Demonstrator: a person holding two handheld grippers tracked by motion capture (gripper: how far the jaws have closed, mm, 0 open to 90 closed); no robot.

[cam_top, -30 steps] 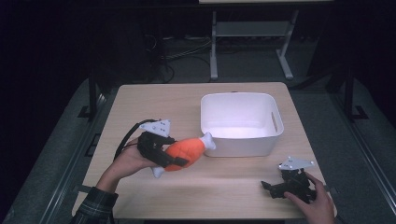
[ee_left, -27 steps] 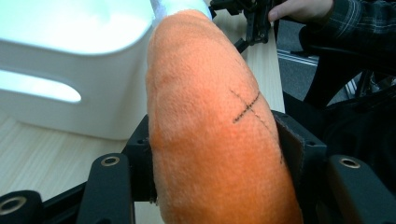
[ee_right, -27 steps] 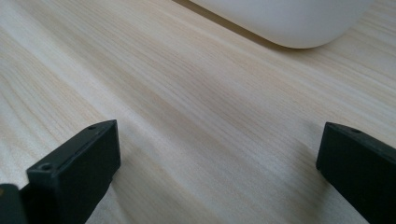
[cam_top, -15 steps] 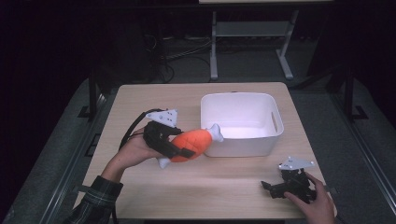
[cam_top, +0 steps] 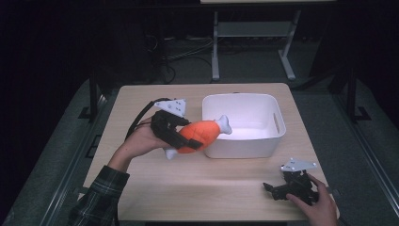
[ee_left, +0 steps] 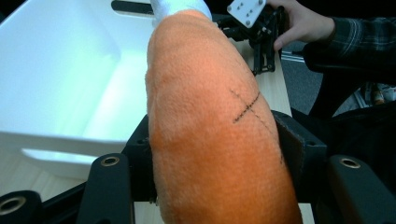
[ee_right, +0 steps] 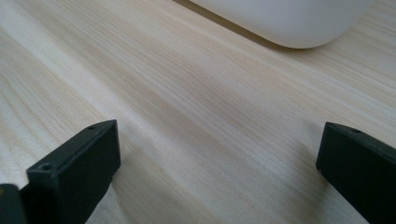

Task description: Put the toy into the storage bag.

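Note:
An orange plush drumstick (cam_top: 200, 134) with white bone ends hangs above the table, and my left gripper (cam_top: 181, 139) is shut on its fat middle. Its white tip reaches over the near left wall of the white bin (cam_top: 263, 146). Up close in the left gripper view, the orange plush (ee_left: 215, 135) is squeezed between both black jaws, with the bin (ee_left: 60, 84) just beyond. My right gripper (cam_top: 275, 188) lies low on the table at the front right, jaws wide apart, with only bare wood (ee_right: 219, 126) between them.
The wooden table (cam_top: 155, 188) has free room at its front and far left. Its edges drop to a dark floor. A white metal stand (cam_top: 249, 33) sits behind the table. The bin's rounded corner (ee_right: 289, 23) lies ahead of the right gripper.
My left gripper has carried the plush drumstick up and to the right, so its white tip now reaches over the bin's wall. The right gripper has stayed put.

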